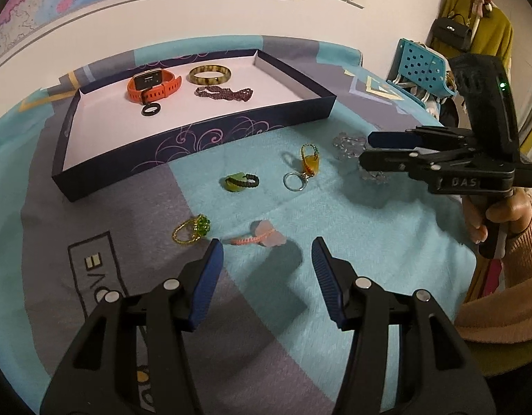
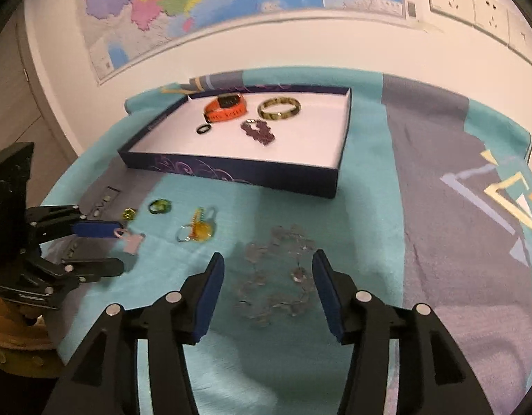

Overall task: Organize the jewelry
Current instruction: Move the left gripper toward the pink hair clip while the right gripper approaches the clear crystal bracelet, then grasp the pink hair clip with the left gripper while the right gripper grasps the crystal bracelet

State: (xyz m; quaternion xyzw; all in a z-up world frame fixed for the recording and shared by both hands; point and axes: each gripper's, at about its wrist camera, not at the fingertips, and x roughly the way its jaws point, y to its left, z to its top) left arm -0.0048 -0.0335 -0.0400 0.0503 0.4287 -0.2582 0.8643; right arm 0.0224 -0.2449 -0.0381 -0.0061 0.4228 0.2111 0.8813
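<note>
From the left wrist view, the black right gripper (image 1: 364, 152) covers part of the clear crystal bead bracelet (image 1: 348, 143), so only its ends show. In the right wrist view that bracelet is smeared and glassy against the teal patterned blanket (image 2: 369, 180); its beads cannot be counted. The pink butterfly charm on a braided cord (image 2: 129, 240) sits partly behind the left gripper (image 2: 110, 245). The wall map (image 2: 196, 3) is cut off at the top edge, its print unreadable.
</note>
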